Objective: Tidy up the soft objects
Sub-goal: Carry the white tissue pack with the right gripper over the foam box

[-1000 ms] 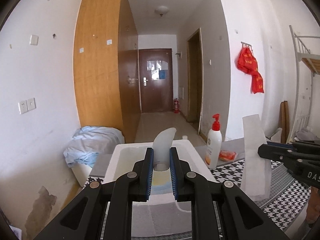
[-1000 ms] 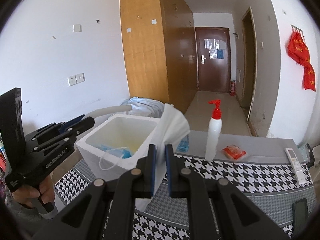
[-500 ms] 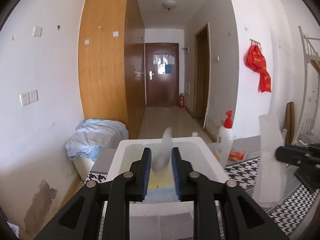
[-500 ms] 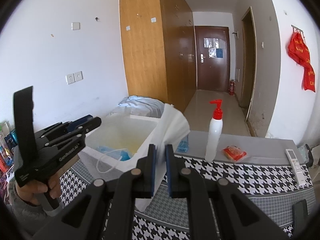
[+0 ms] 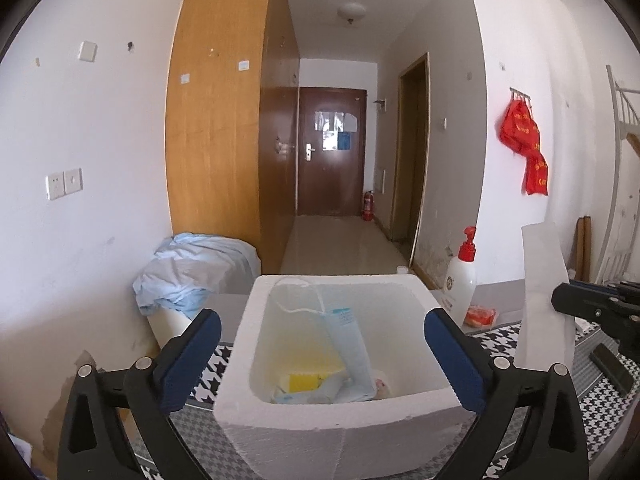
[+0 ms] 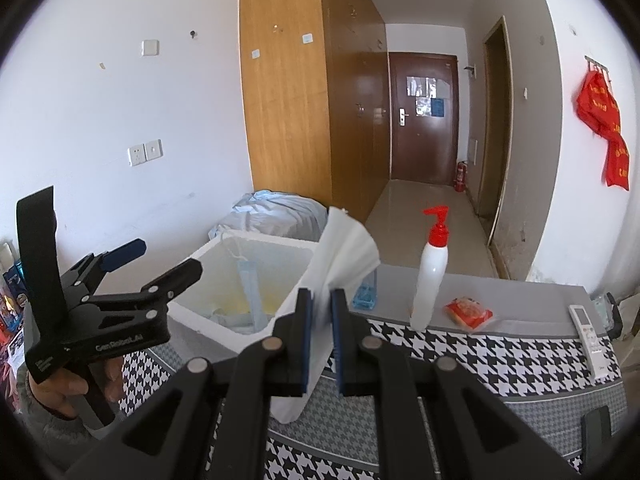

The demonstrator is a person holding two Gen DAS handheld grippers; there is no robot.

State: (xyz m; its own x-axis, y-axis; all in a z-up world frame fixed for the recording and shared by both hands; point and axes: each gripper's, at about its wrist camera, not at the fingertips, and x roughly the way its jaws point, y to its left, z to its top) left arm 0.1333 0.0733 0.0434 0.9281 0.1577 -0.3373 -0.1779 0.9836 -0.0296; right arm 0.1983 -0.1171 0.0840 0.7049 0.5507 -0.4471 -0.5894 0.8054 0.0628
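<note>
Left wrist view first: the left claw (image 5: pixel 324 344) is sitting wide open with nothing in it, its blue pads (image 5: pixel 450 354) spreading out to either side of the white foam box (image 5: pixel 340 424). The box is right in front of it, on the checkered surface (image 5: pixel 600 404). Inside the box a blue face mask (image 5: pixel 346 344) is leaning against the inner wall with its ear loop trailing up, and something yellow (image 5: pixel 302 382) is lying at the bottom next to other soft bits I can't make out. Off to the right, the right claw (image 5: pixel 560 300) is poking in from the edge, holding a white tissue (image 5: pixel 546 300) that is hanging down flat. A lotion bottle (image 5: pixel 460 284) with a red pump is standing just beside the box, and a small red packet (image 5: pixel 480 316) is lying near it.

Right wrist view: the right claw (image 6: pixel 320 340) is pinching the white tissue (image 6: pixel 336 256), nearly closed, with the sheet fanning up above the pads and drooping below them. The box (image 6: pixel 248 276) is sitting ahead and to the left, the mask (image 6: pixel 250 284) showing inside it. The left claw (image 6: pixel 160 260) is gaping open at the box's near left corner, a hand (image 6: pixel 60 392) gripping its handle. The bottle (image 6: pixel 430 276) and the packet (image 6: pixel 468 312) are off to the right, with a white remote (image 6: pixel 588 332) further out on the surface (image 6: pixel 500 356).
</note>
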